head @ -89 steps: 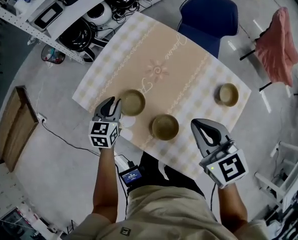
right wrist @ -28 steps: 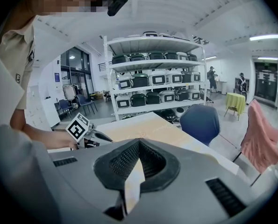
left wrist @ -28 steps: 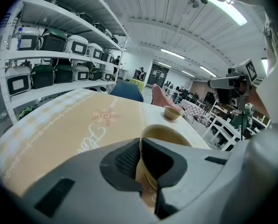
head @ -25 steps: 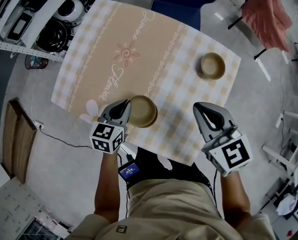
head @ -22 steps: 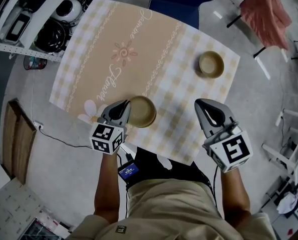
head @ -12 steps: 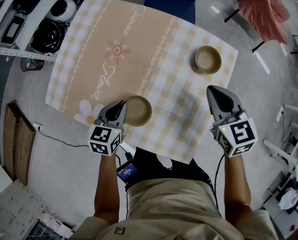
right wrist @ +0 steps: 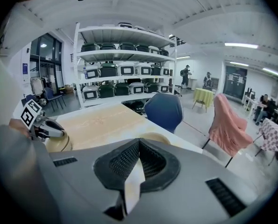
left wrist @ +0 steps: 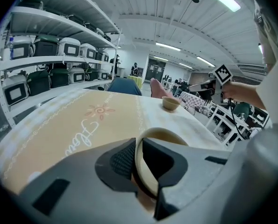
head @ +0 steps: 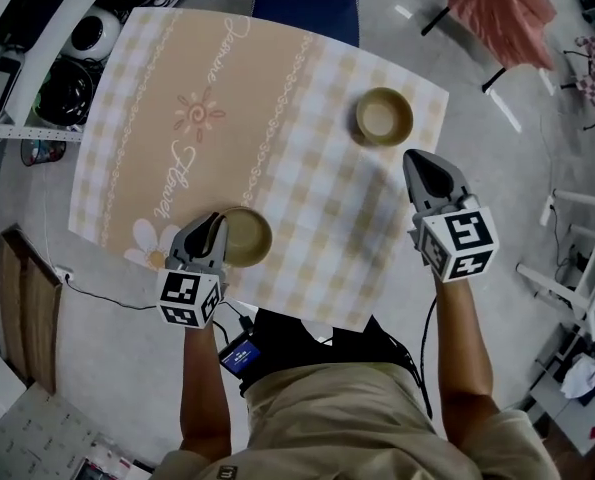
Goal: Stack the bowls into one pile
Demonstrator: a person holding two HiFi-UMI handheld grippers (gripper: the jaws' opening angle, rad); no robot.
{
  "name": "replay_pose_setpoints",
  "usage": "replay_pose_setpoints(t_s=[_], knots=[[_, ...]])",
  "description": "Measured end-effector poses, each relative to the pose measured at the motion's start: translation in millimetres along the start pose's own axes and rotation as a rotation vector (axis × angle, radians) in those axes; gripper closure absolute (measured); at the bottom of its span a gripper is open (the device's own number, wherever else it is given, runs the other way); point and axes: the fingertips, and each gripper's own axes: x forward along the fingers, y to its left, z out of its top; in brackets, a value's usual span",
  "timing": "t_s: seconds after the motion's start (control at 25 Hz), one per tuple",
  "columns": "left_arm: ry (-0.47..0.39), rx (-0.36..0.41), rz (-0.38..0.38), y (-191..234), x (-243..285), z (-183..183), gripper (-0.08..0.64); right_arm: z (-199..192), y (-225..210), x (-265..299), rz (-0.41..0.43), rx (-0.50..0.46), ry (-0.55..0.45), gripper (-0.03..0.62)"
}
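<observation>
A table [head: 322, 288] stands on the grey floor [head: 117, 368], covered to its edges by a beige-and-white checked tablecloth [head: 307, 178] printed with a sun, a daisy and cursive lettering. Two tan bowls are on the cloth, well apart. The near bowl [head: 245, 236] sits close to the front edge by the daisy, and the far bowl [head: 383, 117] near the far right corner.

Grey floor [head: 107, 358], storage shelves [right wrist: 124, 64], blue chair [right wrist: 163, 111]
</observation>
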Motion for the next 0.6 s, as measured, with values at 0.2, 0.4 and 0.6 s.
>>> replay_pose_setpoints(t_s=[0.2, 0.4, 0.6], knots=[[0.006, 0.037, 0.012, -2, 5, 3, 0.518, -15, -47, 24, -0.100, 0.038, 0.023, 0.588], [-0.005, 0.054, 0.030, -1, 5, 7, 0.494, -38, -75, 55, -0.136, 0.130, 0.062, 0.586], [-0.034, 0.055, 0.035, 1, 0, 15, 0.486, -54, -86, 77, -0.125, 0.213, 0.079, 0.580]])
